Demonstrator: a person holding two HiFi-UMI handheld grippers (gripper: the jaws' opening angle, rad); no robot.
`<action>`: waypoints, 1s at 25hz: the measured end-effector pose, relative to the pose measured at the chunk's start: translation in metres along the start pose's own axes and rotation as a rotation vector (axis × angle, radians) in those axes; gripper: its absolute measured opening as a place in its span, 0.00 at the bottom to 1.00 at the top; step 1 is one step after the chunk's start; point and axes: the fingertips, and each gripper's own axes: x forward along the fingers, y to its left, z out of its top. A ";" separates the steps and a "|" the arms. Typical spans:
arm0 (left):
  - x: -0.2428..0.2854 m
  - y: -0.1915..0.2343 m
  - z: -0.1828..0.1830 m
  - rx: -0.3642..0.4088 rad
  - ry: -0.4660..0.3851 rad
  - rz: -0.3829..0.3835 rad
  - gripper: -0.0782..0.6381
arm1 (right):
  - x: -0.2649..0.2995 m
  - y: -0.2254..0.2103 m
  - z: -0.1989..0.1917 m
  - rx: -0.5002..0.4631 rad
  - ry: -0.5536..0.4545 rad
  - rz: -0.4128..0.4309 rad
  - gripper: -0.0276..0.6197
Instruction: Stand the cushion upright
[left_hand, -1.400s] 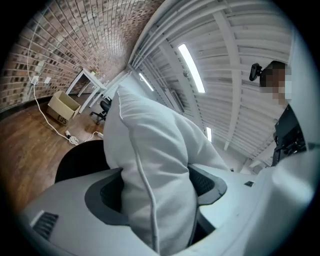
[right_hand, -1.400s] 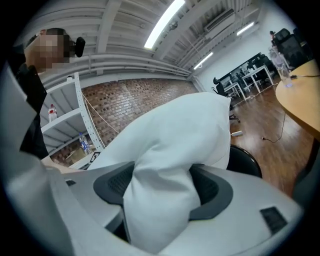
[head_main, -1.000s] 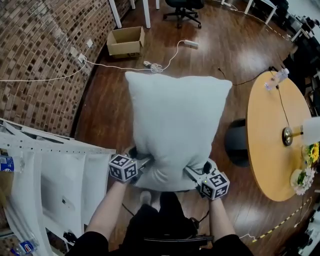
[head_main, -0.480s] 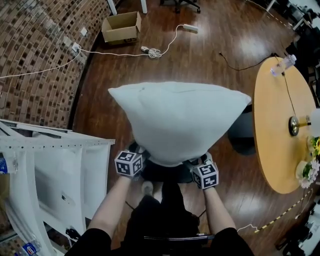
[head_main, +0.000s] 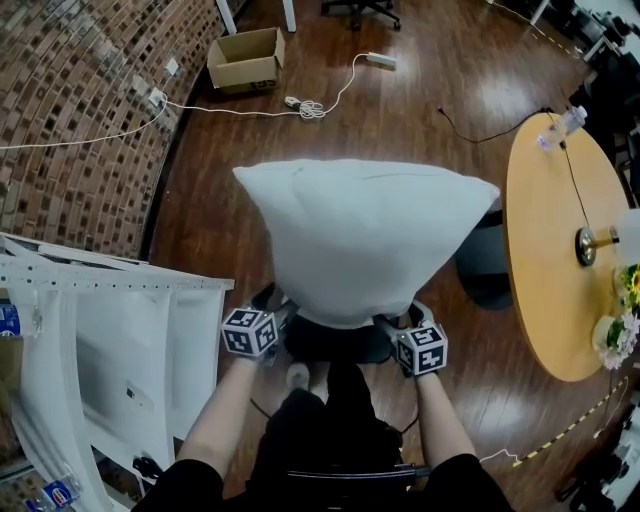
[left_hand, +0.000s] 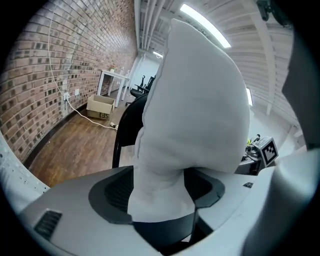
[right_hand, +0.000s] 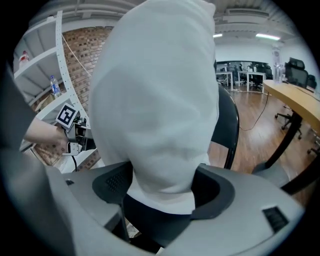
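Centre: a cushion (head_main: 360, 235) stands over a chair seat (head_main: 335, 342). A round desk (head_main: 545, 230) lies to its right, a shelf rack (head_main: 130, 330) to its left, along the brick wall (head_main: 70, 110). Beyond, on the floor (head_main: 430, 110), a cardboard box (head_main: 245, 58) sits near that wall, with a power strip (head_main: 381, 60) to its right.

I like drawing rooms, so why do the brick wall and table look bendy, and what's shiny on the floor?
Head view: the wide lens bends the brick wall and table edges; pale glare sits on the glossy floor. Both gripper views: dark rounded corners, the cushion looming large.
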 end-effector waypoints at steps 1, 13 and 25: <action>-0.006 -0.001 0.004 0.012 -0.007 -0.002 0.55 | -0.006 0.001 0.001 0.009 -0.004 -0.001 0.59; -0.131 -0.040 0.086 0.100 -0.289 -0.137 0.28 | -0.132 0.083 0.078 0.369 -0.493 0.106 0.18; -0.276 -0.139 0.146 0.207 -0.516 -0.348 0.11 | -0.256 0.232 0.116 -0.030 -0.611 0.234 0.04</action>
